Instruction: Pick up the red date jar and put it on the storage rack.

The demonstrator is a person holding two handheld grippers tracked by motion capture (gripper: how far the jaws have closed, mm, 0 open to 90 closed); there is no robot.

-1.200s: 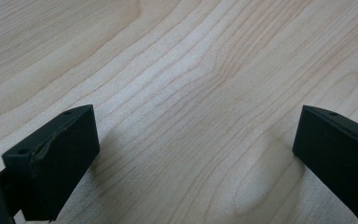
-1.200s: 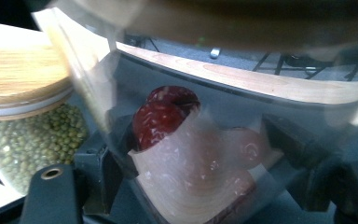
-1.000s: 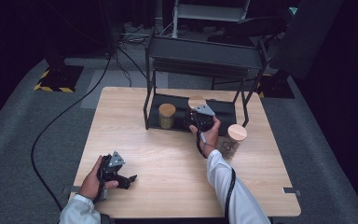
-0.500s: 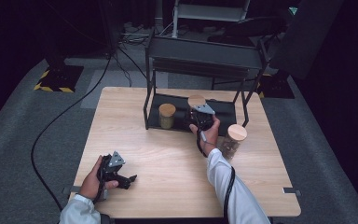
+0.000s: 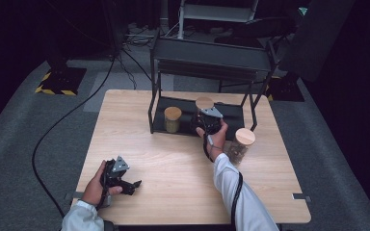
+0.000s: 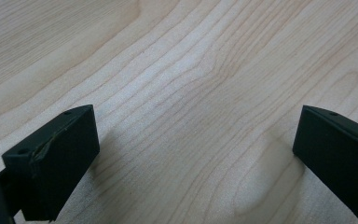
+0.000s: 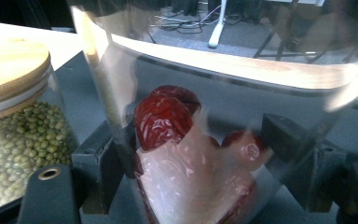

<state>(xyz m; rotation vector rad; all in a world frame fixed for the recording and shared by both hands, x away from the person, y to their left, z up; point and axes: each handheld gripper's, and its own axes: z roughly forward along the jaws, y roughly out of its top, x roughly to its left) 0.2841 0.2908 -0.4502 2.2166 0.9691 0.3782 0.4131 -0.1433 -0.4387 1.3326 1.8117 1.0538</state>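
A glass jar of red dates (image 7: 168, 121) with a wooden lid (image 5: 204, 102) stands on the bottom shelf of a black metal rack (image 5: 212, 53). My right gripper (image 5: 207, 119) reaches in from the front, and in the right gripper view (image 7: 193, 154) its two pads sit against the glass on either side. Its jaws have just eased open a little, with the jar still between them. A jar of green beans (image 5: 172, 119) stands to the left on the same shelf (image 7: 14, 140). My left gripper (image 5: 134, 184) rests low on the table near the front left, open and holding nothing (image 6: 196, 154).
A third lidded jar (image 5: 241, 144) stands on the wooden table (image 5: 173, 163) just right of my right forearm. The rack's upper shelf hangs over the jars. A black cable (image 5: 62, 120) runs across the floor at the left.
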